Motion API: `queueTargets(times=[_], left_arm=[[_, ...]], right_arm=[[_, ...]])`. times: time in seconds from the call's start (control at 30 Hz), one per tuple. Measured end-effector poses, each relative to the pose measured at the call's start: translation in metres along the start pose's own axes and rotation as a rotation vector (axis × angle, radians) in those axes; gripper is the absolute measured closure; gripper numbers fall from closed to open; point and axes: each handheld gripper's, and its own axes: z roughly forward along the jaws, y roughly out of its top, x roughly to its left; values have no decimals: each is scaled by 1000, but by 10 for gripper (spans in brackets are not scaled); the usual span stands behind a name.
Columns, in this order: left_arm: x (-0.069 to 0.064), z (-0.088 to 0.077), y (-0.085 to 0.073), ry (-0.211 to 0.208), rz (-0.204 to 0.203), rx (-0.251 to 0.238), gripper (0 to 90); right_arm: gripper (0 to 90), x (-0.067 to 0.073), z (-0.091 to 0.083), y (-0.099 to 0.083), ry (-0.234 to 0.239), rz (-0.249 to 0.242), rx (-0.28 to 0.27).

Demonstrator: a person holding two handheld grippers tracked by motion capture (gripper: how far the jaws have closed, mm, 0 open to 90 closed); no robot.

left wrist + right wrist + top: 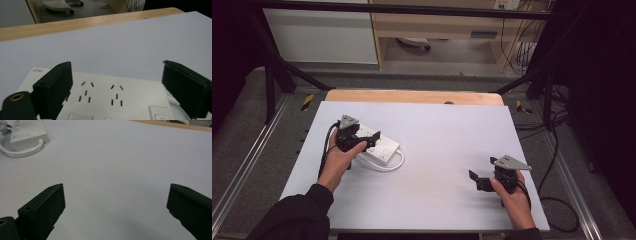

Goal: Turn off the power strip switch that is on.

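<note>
Left claw gapes wide over the white power strip — gripping nothing — right claw likewise wide, empty.

Open claw, white power strip below

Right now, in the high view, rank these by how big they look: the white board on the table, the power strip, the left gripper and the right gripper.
1. White board: by far the largest.
2. Power strip: partly hidden under the left gripper.
3 and 4. Left gripper and right gripper: they look about alike, and the right one is nearer the camera, so no ranking between them.
</note>
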Motion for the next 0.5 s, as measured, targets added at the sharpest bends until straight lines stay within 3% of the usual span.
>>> queueTargets(times=[0.23, 0.5], left_arm=[[-2, 0, 1, 4, 16, -23, 77], [-1, -5, 7, -15, 4, -78, 66]], right_arm=[[24, 0, 0, 0, 3, 2, 4], [24, 0, 1, 0, 0, 4, 4]])
